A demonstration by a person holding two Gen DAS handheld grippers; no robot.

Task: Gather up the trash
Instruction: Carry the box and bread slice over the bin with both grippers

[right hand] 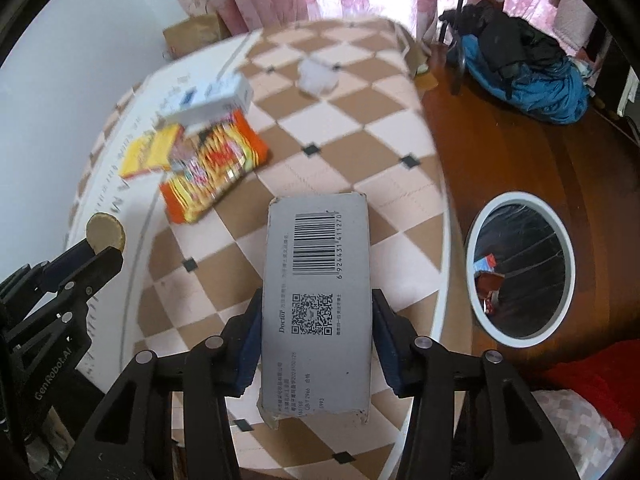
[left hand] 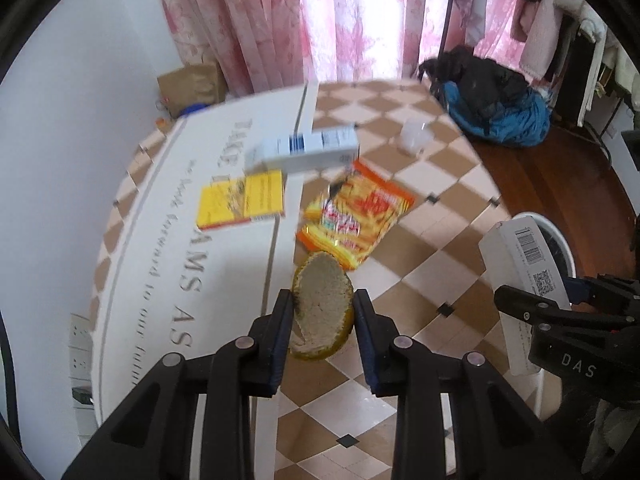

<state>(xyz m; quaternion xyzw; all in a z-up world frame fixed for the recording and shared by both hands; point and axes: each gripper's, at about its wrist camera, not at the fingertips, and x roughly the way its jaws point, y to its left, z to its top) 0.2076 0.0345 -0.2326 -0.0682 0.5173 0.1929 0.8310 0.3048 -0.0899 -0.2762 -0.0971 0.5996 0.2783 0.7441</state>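
The left hand-held gripper (left hand: 323,312) is pinching a peel (left hand: 322,304); the right hand-held gripper (right hand: 316,320) is clamping a grey carton (right hand: 318,300), bin (right hand: 520,204) at three o'clock.

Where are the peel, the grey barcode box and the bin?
Peel (left hand: 322,300): left wrist view, its pale inner face, between the pads.
Grey barcode box (right hand: 318,280): right wrist view, middle of its printed face.
Bin (right hand: 476,236): right wrist view, left side of its white rim.

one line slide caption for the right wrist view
Right claw grips a grey barcoded box above the checkered table, bin alongside.
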